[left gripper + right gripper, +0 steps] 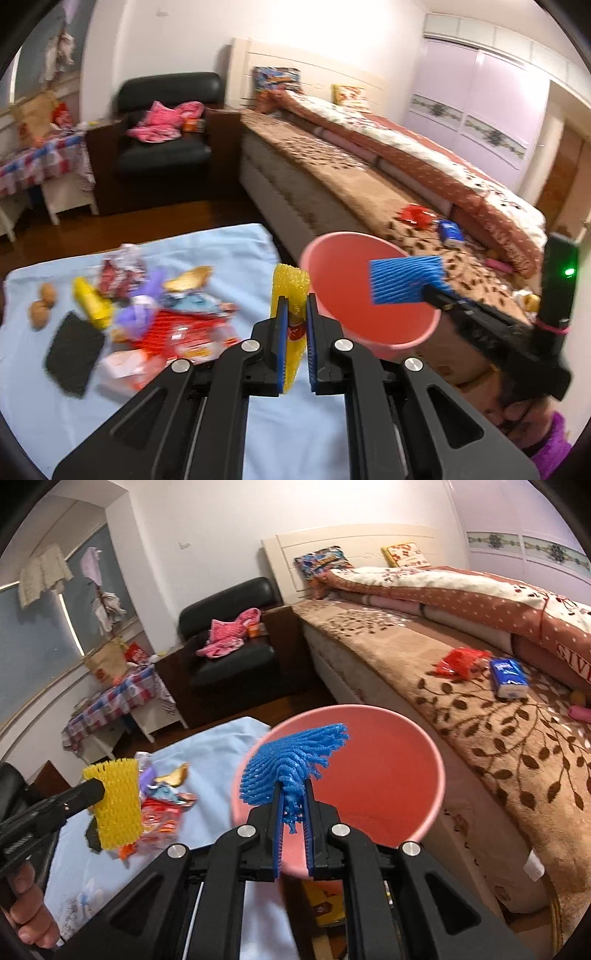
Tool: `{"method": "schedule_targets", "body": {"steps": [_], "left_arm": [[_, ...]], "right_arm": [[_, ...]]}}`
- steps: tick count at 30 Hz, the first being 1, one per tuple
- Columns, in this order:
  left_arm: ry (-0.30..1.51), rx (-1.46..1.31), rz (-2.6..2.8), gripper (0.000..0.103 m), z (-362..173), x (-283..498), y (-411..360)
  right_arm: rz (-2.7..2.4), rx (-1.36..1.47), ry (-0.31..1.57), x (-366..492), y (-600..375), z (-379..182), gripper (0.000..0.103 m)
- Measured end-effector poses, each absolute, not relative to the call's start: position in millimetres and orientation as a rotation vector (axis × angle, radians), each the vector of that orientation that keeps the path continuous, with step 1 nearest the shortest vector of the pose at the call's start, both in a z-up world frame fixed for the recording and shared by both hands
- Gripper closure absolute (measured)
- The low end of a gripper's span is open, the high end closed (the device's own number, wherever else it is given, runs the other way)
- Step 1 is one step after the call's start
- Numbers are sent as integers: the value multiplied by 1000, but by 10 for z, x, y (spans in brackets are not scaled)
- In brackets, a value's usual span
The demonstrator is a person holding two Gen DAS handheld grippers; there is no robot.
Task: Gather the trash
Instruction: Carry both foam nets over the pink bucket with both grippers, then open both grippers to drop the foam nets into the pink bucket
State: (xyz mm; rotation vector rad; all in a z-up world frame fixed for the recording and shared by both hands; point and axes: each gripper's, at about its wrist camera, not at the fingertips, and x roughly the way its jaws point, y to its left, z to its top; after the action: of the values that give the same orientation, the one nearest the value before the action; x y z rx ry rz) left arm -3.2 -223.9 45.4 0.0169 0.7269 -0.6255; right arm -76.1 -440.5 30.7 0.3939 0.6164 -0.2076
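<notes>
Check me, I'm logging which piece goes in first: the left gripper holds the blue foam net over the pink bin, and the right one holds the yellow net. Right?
Swapped. The left gripper is shut on the yellow foam net, beside the pink bin; the right gripper is shut on the blue foam net, in front of the bin's mouth. Both wrist views show it.

The red quilt (565,642) on the bed shows partial white letters "SIVE".
</notes>
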Motion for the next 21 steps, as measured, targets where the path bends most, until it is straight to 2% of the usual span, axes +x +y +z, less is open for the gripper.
{"method": "schedule_targets", "body": {"steps": [18, 21], "left_arm": [[850, 31, -771, 94, 7, 349, -3129], [866, 19, -770, 94, -46, 405, -3163]], "right_arm": [[-278, 372, 696, -548, -4751, -49, 91], [-281, 371, 702, -533, -4770, -84, 86]]}}
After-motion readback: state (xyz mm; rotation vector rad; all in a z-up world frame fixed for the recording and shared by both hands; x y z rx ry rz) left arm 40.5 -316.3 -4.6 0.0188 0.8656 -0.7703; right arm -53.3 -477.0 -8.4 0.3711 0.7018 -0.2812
